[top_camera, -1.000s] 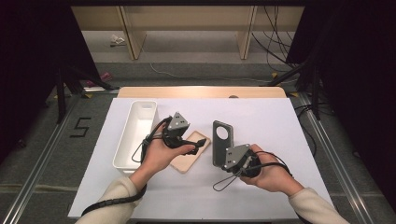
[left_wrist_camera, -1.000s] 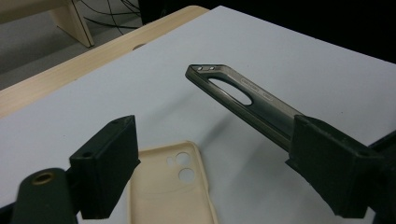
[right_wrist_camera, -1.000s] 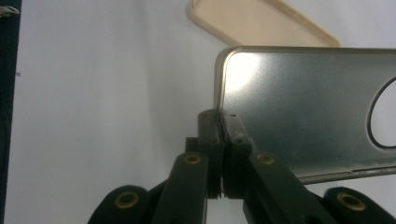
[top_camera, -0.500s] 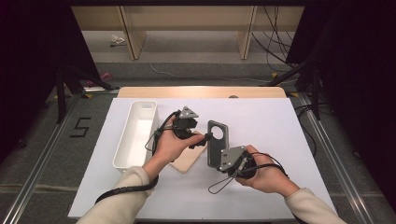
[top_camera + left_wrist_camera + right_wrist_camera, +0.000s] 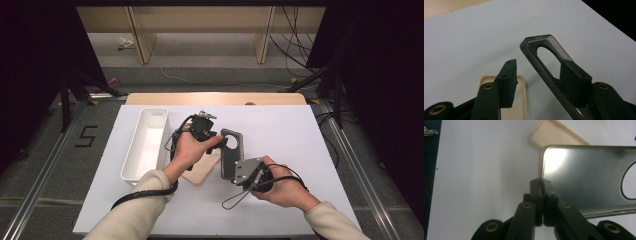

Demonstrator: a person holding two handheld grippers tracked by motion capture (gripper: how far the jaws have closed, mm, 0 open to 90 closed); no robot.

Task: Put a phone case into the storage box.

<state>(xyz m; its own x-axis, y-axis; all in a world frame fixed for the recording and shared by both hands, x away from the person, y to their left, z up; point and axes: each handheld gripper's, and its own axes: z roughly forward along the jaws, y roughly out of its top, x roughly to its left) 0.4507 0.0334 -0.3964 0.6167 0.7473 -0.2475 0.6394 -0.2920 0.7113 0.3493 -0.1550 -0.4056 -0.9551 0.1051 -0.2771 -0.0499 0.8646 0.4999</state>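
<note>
A dark case [image 5: 230,152] is held up off the bench [image 5: 300,135], near its middle, between the two tools. In the high view it stands lengthwise from near to far, with its round camera hole at the far end.

The right tool [image 5: 243,172] is pressed together on the near edge of the dark case. In the right gripper view [image 5: 543,185] the two jaws are seen clamped on the case's rim close to a corner, with the smooth grey back of the case [image 5: 586,177] spread out to the right of them.

The left tool [image 5: 216,141] is set at the far end of the dark case, and its jaws have just been closing. In the left gripper view [image 5: 541,72] the rim of the case [image 5: 541,67] is seen between the two jaws: one jaw lies on the inner side, beside the camera hole, while the other is still apart from the outer edge, so the case is not yet pinched by this tool.

A beige case [image 5: 202,167] lies flat on the bench under and just left of the dark one. A white tray [image 5: 145,142] stands on the left part of the bench, well apart from both tools.
</note>
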